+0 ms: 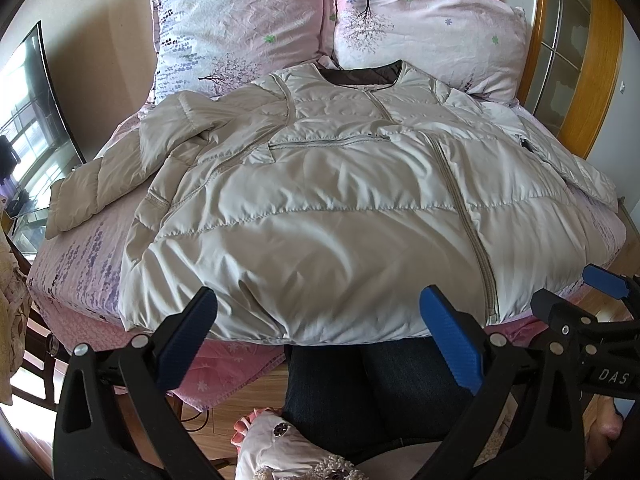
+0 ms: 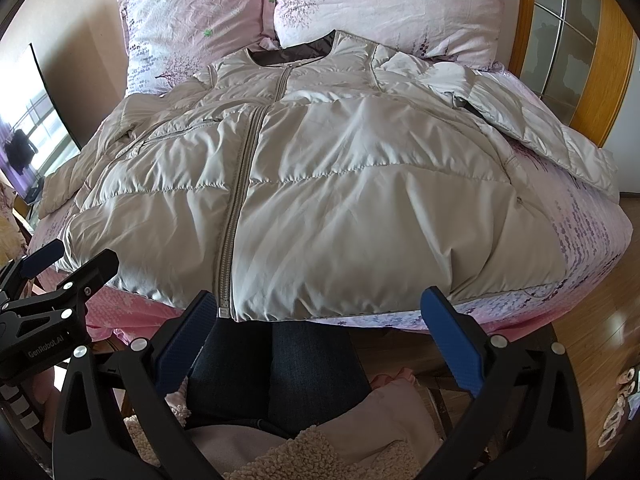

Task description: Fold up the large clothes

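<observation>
My left gripper (image 1: 318,322) hangs with its blue fingers spread wide, holding nothing, its tips just short of the hem of the puffer jacket (image 1: 340,208). My right gripper (image 2: 320,322) is spread just as wide and empty too, poised off the near edge of the bed (image 2: 588,236), with the zipper (image 2: 240,184) pull sitting just above its left finger at about 10 o'clock. The jacket, pale beige and quilted, lies front up and zipped across the pink flowered sheet, filling the middle of both views; its dark-lined collar points to 12 o'clock, touching the two pillows (image 1: 432,28) propped against the headboard. One sleeve trails out to 9 o'clock in my left view, bent at the elbow with its cuff near the bed's edge, and the other runs out toward 2 o'clock in my right view. At 6 o'clock in both views my dark jeans (image 2: 276,376) show between the fingers. A dark screen (image 1: 32,100) leans at 9 o'clock.
</observation>
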Motion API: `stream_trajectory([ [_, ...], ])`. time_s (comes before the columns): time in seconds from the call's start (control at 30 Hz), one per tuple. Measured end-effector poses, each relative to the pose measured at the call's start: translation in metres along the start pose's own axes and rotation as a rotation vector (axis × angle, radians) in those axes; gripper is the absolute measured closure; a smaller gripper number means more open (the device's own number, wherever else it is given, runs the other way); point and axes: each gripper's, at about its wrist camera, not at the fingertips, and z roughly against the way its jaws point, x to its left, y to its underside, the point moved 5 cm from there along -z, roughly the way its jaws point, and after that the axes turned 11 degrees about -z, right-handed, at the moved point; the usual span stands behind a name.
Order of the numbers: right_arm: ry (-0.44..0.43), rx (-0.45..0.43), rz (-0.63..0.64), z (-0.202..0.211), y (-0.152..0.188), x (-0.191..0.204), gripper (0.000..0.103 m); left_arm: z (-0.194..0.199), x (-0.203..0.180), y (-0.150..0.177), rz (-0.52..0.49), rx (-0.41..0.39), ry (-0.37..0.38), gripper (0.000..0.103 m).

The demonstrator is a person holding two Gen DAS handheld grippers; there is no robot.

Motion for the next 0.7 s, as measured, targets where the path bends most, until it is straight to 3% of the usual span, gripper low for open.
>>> stream_trajectory([
  [0.7, 0.001, -0.001, -0.002, -0.0013, -0.0004, -0.001, 0.001, -0.0016, 0.0019, 0.0022, -0.002, 0.004, -0.006, 0.002],
])
